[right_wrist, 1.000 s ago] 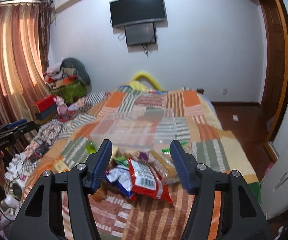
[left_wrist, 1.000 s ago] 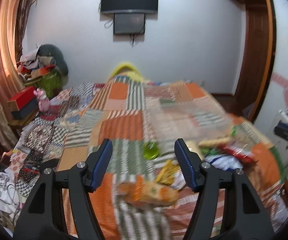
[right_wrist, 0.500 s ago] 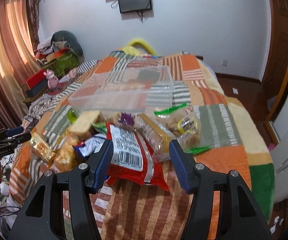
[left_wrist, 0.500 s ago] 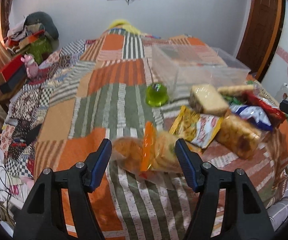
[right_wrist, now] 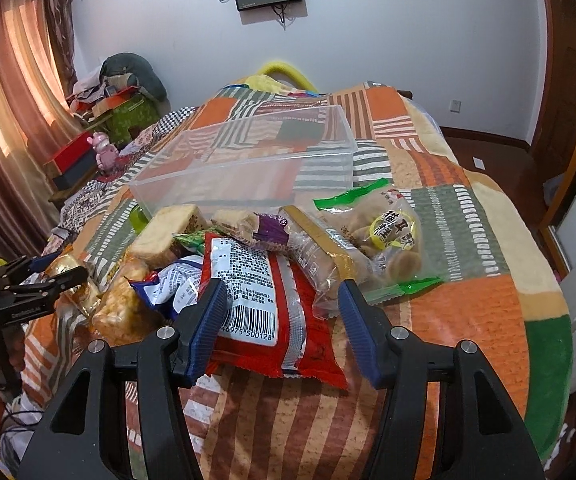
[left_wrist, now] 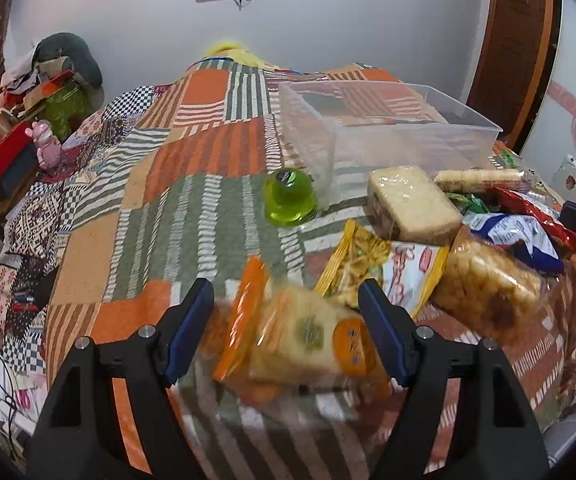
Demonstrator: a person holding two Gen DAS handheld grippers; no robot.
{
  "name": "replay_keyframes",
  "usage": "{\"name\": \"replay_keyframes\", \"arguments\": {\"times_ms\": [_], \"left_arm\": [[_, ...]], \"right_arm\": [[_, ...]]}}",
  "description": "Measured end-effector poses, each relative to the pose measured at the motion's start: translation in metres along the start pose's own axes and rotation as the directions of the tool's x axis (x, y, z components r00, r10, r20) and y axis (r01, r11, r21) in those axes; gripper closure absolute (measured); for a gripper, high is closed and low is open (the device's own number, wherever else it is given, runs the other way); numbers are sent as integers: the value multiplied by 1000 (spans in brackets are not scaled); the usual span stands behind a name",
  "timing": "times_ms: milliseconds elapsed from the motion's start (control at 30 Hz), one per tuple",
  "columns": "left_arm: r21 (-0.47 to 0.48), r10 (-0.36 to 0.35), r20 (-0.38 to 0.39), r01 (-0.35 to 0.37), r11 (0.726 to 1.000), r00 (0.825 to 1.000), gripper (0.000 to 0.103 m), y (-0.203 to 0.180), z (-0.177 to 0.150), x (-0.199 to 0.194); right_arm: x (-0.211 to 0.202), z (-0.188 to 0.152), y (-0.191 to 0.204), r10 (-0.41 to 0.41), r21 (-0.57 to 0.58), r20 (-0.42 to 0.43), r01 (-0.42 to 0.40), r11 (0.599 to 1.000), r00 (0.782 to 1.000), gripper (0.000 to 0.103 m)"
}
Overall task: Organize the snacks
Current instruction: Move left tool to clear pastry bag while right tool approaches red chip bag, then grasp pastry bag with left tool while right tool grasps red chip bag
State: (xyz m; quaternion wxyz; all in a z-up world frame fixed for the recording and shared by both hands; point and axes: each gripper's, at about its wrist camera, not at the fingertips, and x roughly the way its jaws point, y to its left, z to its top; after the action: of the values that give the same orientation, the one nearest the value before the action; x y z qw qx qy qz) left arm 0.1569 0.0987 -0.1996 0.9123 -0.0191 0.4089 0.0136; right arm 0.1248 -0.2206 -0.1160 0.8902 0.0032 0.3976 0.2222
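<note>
Little writing could be read: the red packet (right_wrist: 276, 300) lay back-side up with a white panel of dense small print and a barcode whose clear digits ended in 975 500128, and the clear green-edged bag of round biscuits (right_wrist: 383, 236) carried a yellow sticker with dark Chinese characters. The yellow noodle packet (left_wrist: 383, 268) had red lettering on white, too skewed to read, and the label on the orange-and-clear packet (left_wrist: 307, 336) was blurred. The snacks lay in a heap on the patchwork bedspread (left_wrist: 136, 216), just in front of an empty clear plastic box (left_wrist: 387, 132), with a green jelly cup (left_wrist: 289, 196) beside the box's near corner. The left gripper (left_wrist: 288, 332) had its jaws apart and opening, and the orange-and-clear packet lay between them on the bedspread, with neither pad plainly pressing it. The right gripper (right_wrist: 280, 328) held its jaws apart above the near end of the red packet, which lay between and under them, the left pad overlapping its edge; no squeeze showed. A blue-and-white wrapper (right_wrist: 172, 284), a bag of golden puffed snacks (left_wrist: 491, 288) and a wrapped pale cake block (left_wrist: 407, 204) lay between the two grippers' packets. The left gripper also showed at the left edge of the right wrist view.
</note>
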Motion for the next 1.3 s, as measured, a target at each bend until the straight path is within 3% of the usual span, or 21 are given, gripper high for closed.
{"name": "replay_keyframes", "arguments": {"times_ms": [267,567,933,1300], "left_arm": [[-38,-6,36,7,999,999,28,14,6,-31],[-100,48,-5,-48,994,999,27,53,-29,-54],[-107,-30,-65,23,994,997,23,41,-28,-11],[-169,-42,-73,30,985,996,23,47,-20,17]], "right_arm": [[-5,0,-3,4,11,-2,-4,1000,1000,48],[-10,-2,-7,14,40,-7,-14,999,1000,48],[-2,-2,-8,17,47,-36,-16,999,999,31],[24,0,-3,77,55,-87,-72,996,993,27]]}}
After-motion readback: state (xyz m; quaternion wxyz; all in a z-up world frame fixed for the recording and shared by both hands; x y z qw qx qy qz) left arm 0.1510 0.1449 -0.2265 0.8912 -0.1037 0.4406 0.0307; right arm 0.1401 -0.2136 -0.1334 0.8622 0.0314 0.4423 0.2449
